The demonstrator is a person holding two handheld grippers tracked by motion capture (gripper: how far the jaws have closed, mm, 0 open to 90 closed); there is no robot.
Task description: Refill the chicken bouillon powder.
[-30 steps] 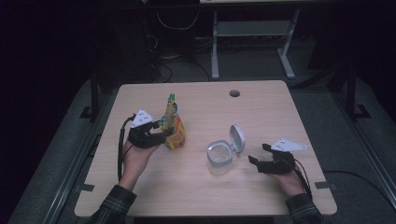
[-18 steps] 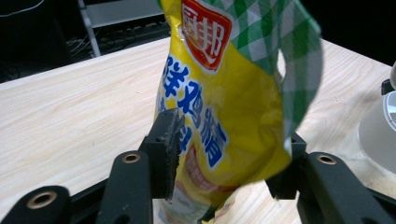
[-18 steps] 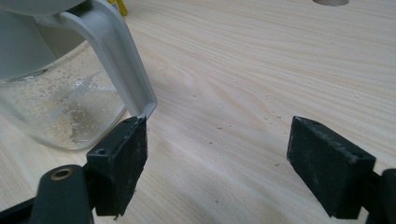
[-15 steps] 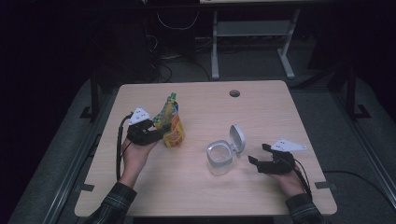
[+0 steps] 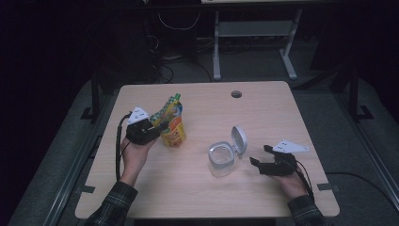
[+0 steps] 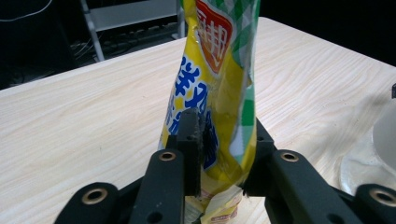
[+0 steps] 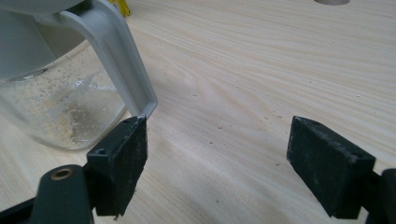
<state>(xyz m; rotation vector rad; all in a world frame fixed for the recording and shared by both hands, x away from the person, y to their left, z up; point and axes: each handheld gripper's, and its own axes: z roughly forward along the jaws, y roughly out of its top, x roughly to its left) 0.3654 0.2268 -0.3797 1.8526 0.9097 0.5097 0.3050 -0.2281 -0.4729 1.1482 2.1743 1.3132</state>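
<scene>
A: Here, the snack pouch (image 5: pixel 172 122) stood upright on the left half of the wooden table (image 5: pixel 202 197), yellow with blue characters and a green-checked top.

B: And the left gripper (image 5: pixel 157 128)?

A: Its jaws had just been closing, and in the left gripper view they pinched the pouch (image 6: pixel 215 93) low on its body, one pad on each side, creasing the film.

B: What lay to the right?

A: A clear jar (image 5: pixel 221 159) stood near the table's middle, its grey hinged lid (image 5: pixel 239 139) tipped open and crumbs clinging to the inside wall.

B: The right gripper (image 5: pixel 256 162)?

A: It rested on the table just beside the jar, jaws spread wide with nothing between them; in the right gripper view one pad (image 7: pixel 122 158) sat close under the lid's edge (image 7: pixel 116 56).
</scene>
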